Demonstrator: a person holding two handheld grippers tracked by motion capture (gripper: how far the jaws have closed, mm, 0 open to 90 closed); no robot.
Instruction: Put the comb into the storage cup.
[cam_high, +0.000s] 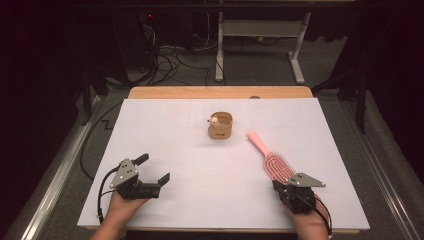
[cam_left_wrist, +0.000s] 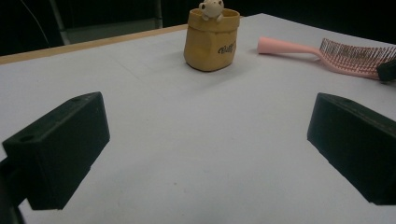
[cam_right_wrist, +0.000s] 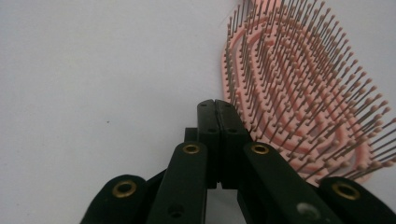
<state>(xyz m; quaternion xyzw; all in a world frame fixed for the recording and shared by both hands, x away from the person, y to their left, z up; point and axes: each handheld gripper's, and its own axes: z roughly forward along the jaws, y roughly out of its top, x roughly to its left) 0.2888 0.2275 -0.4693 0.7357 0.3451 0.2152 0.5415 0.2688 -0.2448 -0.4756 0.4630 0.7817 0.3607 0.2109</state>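
A pink hairbrush (cam_high: 276, 165) lies bristles up on the white table (cam_high: 200, 170), right of the middle, with its handle pointing away toward the far left. My right gripper (cam_high: 276, 184) sits at the near end of the brush head. In the right gripper view its jaws (cam_right_wrist: 216, 106) are shut together with nothing between them, just left of the bristles (cam_right_wrist: 299, 93). My left gripper (cam_high: 155, 167) rests at the near left, open and empty. Its jaws (cam_left_wrist: 205, 140) stand wide apart, facing a tan pouch (cam_left_wrist: 211, 42) and the brush (cam_left_wrist: 327, 53).
The tan pouch (cam_high: 220, 126) stands upright at the table's middle far side with a small pale figure (cam_high: 214, 120) on its rim. A wooden edge (cam_high: 220, 92) runs behind the white sheet. Beyond it are cables and a desk frame (cam_high: 260, 45) on the floor.
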